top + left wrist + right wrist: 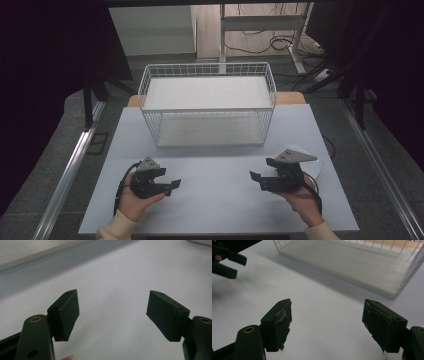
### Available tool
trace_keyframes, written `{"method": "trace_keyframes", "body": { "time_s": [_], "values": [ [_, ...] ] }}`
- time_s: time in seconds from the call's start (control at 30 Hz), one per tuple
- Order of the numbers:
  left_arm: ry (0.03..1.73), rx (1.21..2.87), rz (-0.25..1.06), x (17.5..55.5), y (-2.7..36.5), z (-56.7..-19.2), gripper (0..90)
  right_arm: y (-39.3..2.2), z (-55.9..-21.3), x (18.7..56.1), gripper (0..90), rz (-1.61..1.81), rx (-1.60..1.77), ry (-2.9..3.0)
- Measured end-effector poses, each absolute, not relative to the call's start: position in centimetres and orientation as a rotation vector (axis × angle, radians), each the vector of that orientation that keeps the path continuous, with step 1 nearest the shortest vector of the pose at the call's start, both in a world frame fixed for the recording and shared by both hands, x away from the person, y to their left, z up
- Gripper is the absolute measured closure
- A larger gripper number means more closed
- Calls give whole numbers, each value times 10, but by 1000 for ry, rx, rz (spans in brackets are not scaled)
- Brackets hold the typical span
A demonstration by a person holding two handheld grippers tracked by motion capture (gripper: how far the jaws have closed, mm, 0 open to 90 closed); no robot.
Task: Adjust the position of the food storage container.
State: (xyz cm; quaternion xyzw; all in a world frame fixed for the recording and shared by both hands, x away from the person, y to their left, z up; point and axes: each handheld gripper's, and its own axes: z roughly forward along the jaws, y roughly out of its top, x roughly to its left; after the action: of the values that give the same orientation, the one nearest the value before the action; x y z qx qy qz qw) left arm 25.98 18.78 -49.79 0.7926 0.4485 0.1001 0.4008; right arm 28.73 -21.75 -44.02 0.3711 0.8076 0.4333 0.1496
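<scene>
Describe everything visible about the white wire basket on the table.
The white wire basket is rectangular, built of thin white wire in a grid, with an open top and walls that narrow toward the base. A flat pale liner or board covers its bottom. It stands upright at the far middle of the table, its long side toward the person, and looks empty. Neither gripper touches it; in the right gripper view its near wall and floor show ahead of the open jaws.

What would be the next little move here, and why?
Probably bringing one gripper forward toward the wire basket. Both the left gripper and the right gripper rest low over the table with jaws open and nothing between them, and the basket is the nearest thing ahead of them.
</scene>
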Motion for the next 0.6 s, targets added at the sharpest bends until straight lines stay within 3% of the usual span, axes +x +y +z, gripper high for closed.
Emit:
{"method": "trace_keyframes", "body": {
  "time_s": [0.17,0.6],
  "values": [
    [1126,2003,241,259,186,-497,257,-226,-411,300,265,1263,1064,2268],
    [1136,2003,260,259,185,-498,257,-261,-397,324,282,1200,1156,2203]
  ]
}}
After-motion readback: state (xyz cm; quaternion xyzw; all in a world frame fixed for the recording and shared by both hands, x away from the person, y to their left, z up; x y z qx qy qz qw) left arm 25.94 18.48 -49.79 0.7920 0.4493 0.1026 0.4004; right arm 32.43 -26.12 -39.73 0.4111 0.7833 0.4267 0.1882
